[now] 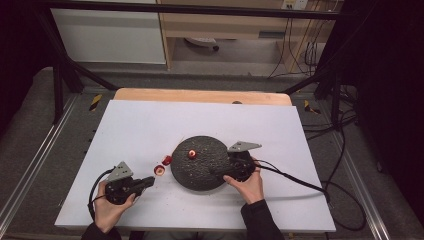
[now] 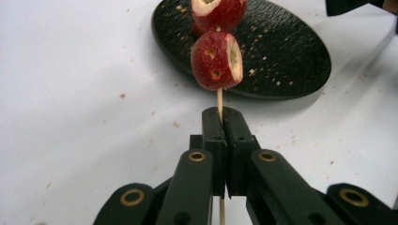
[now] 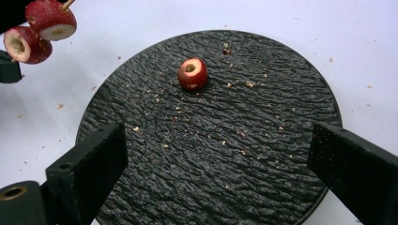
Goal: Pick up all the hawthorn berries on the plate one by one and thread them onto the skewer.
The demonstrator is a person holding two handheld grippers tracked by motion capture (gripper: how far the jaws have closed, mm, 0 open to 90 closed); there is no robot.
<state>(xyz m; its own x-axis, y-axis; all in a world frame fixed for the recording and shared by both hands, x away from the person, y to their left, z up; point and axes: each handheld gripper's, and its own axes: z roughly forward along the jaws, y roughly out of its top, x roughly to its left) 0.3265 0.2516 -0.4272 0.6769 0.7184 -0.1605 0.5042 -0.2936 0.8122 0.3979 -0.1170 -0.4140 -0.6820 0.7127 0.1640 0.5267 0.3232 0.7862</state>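
A white sheet (image 1: 150, 130) covers the table, whose bare wooden edge (image 1: 200, 95) shows along the far side. Directly on the sheet lies a round, rough black plate (image 1: 200, 175), under and just ahead of the right gripper (image 3: 216, 154), with pale crumbs scattered on the white around it. One cored red fruit piece (image 3: 192, 73) sits on the plate, beyond that gripper's tips and apart from them.
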